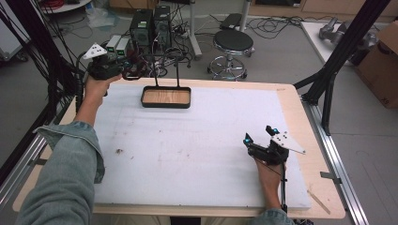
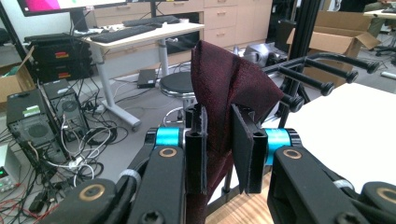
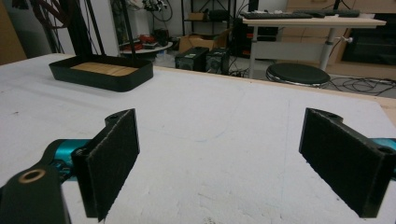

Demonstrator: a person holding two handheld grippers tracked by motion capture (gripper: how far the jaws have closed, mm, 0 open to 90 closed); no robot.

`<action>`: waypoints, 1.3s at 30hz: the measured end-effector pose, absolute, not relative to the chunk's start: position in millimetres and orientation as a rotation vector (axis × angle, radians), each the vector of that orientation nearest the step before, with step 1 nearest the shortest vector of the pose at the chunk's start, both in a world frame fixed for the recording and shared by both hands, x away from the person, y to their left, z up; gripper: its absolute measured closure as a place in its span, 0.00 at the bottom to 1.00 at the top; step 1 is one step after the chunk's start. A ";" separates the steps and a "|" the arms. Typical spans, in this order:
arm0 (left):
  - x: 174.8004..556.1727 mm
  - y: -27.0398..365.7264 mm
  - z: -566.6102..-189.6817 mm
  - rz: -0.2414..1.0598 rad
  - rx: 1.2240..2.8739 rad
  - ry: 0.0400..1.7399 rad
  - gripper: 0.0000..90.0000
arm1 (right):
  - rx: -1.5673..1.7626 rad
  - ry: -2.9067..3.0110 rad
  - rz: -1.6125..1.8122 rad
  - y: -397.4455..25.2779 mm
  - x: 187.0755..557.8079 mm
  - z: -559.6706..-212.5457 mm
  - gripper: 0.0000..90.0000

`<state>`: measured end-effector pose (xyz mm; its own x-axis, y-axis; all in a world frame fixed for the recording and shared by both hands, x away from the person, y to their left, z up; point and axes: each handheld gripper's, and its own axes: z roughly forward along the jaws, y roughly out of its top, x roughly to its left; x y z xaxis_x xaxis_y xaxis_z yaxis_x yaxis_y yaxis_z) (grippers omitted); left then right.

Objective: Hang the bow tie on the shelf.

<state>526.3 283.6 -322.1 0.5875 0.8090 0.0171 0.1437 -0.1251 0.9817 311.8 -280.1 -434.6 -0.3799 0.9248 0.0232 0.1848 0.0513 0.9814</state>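
My left gripper (image 1: 127, 70) is held up over the table's far left corner, beside a black rack. In the left gripper view its jaws (image 2: 218, 122) are shut on a dark red cloth (image 2: 226, 79), which folds up above them and hangs down below. The rack's black arms (image 2: 327, 65) stick out just to the right of the cloth. The rack stands in a black tray with a wooden floor (image 1: 166, 97), also seen in the right gripper view (image 3: 102, 74). My right gripper (image 1: 258, 135) rests low on the white board at the near right, open (image 3: 219, 158), with nothing between its pads.
A white foam board (image 1: 187, 150) covers most of the wooden table. Behind the table are a round stool (image 1: 233, 42), computer towers (image 1: 151, 26) and loose cables on the floor. A black frame post (image 1: 338, 51) and a cardboard box (image 1: 382, 61) stand at the right.
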 end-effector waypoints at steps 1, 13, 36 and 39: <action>526.0 284.3 -322.5 0.696 1.621 0.817 0.84 | 1.130 1.652 1.383 -280.1 311.8 -434.6 0.13; 525.7 290.0 -331.8 0.693 1.629 0.845 0.82 | 1.130 1.654 1.382 -280.0 311.8 -434.7 0.13; 525.4 292.5 -340.7 0.656 1.663 0.879 0.76 | 1.134 1.655 1.381 -279.7 311.7 -434.7 0.13; 525.6 292.0 -341.3 0.652 1.672 0.873 0.75 | 1.134 1.655 1.381 -279.9 311.8 -434.7 0.13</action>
<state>525.6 292.0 -341.3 0.5792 0.8151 -0.0120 0.2199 -0.1421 0.9651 311.8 -279.9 -434.7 -0.3793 0.9250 0.0237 0.1893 0.0525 0.9805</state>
